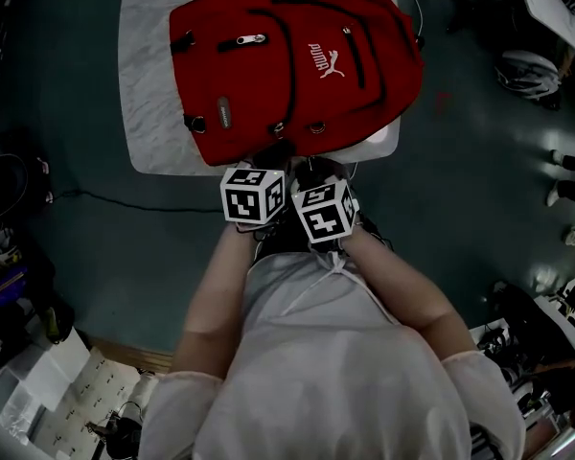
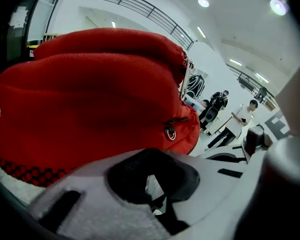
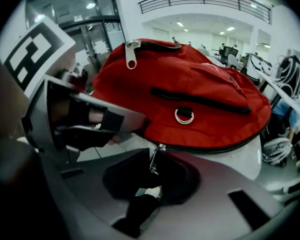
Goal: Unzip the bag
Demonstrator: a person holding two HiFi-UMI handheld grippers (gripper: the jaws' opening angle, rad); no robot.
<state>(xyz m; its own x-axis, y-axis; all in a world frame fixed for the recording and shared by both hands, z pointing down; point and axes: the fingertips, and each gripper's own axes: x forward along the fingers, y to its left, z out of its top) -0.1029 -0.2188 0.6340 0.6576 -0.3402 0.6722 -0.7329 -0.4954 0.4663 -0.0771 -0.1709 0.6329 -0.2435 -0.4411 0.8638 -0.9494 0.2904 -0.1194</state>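
A red backpack (image 1: 297, 60) lies flat on a white marbled table (image 1: 153, 94). Both grippers sit side by side at its near edge. My right gripper (image 1: 318, 168) is at the bag's main zip. In the right gripper view the metal zipper pull (image 3: 153, 160) hangs from the black zip line down between the jaws of the right gripper (image 3: 152, 181), which are closed on it. My left gripper (image 1: 266, 159) reaches the bag's edge just left of that. Its tips (image 3: 140, 121) pinch the red fabric rim. The left gripper view is filled by the bag (image 2: 95, 94) above the closed jaws (image 2: 152, 184).
The table's near edge lies right under the grippers. A helmet (image 1: 529, 70) and cables lie on the dark floor to the right, and a cord (image 1: 125, 199) runs on the left. Boxes (image 1: 38, 372) stand at lower left. People (image 2: 240, 119) stand far behind the bag.
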